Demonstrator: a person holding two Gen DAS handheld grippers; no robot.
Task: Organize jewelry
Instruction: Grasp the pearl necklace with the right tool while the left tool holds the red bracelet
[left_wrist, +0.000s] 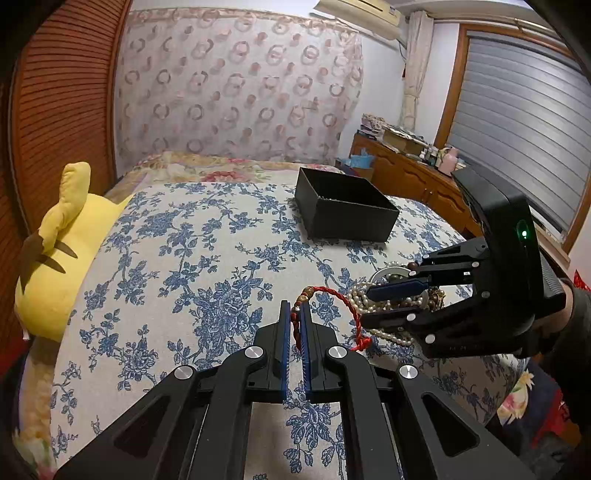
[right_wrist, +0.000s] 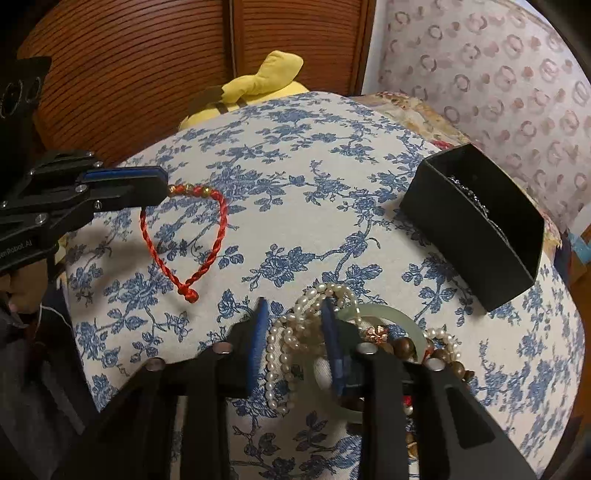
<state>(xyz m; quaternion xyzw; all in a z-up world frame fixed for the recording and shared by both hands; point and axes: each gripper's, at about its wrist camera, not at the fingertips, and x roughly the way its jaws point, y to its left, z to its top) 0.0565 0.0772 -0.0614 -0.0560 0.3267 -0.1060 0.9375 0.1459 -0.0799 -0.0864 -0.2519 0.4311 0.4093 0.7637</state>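
A bed covered in a cream cloth printed with blue flowers (left_wrist: 192, 258) fills both views. The left gripper (left_wrist: 295, 314) is closed almost fully on a braided red cord bracelet with gold and red beads (right_wrist: 207, 236); the beaded end is pinched between its blue pads, and the rest of the loop hangs down to a knot just above the cloth. Beside it, the right gripper (right_wrist: 293, 325) is partly open, its fingers lowered on either side of a heap of tangled white pearl strands (right_wrist: 291, 343). Whether the pads are pressing the pearls cannot be told. A pale green jade bangle (right_wrist: 399, 314) and dark brown wooden beads (right_wrist: 402, 345) lie in the same heap, partly hidden under the gripper's fingers. Farther back on the bed stands an open black cardboard box (left_wrist: 343, 210); something dark and glittering lies inside, too small to identify. A yellow plush toy (left_wrist: 59, 251) sits at the bed's far edge, cut off by the cloth.
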